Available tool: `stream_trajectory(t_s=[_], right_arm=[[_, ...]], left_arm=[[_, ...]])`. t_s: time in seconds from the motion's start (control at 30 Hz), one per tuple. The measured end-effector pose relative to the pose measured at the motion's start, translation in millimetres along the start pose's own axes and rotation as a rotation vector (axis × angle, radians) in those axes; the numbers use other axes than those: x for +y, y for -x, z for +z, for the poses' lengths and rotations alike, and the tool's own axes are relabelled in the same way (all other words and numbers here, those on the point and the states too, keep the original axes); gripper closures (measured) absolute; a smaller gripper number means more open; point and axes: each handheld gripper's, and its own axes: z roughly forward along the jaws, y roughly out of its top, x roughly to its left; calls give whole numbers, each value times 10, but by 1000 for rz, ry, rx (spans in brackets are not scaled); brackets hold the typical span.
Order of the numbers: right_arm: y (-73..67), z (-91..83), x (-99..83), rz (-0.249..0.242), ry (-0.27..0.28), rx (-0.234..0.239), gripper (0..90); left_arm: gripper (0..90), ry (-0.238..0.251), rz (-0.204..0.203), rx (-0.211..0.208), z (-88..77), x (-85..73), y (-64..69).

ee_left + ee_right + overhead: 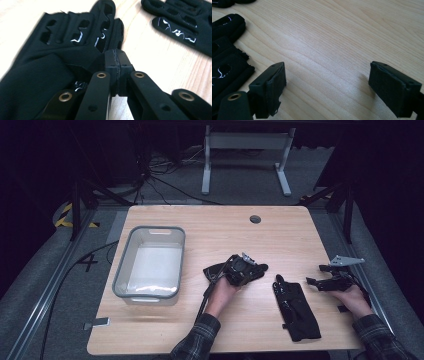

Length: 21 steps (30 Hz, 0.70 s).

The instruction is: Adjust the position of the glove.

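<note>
bin point(150, 265) left on table point(280, 235), gloves point(296, 310) right

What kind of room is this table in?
Probably a lab or workshop set up for recording. The wooden table stands in a dark room, cables trail over the grey floor, and metal rails frame the table. It looks like no kitchen or bedroom.

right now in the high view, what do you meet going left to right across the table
grey bin → left gripper shut on a black glove → second black glove lying flat → right gripper, fingers open
</note>
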Motion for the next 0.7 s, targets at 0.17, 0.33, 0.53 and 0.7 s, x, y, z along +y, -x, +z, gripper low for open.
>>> stream_trajectory(t_s=[0.17,0.33,0.53,0.7], right_arm=[[-1,0,0,1,0,0,148],[0,1,0,1,1,1,148],[0,1,0,1,1,1,149],[0,0,0,0,0,0,148]], left_arm=[[897,35,-17,45,-209,-15,-95],[897,50,-51,85,-367,-76,-211],[897,66,-91,151,-529,-155,-359],[897,38,-124,217,-542,-227,-458]])
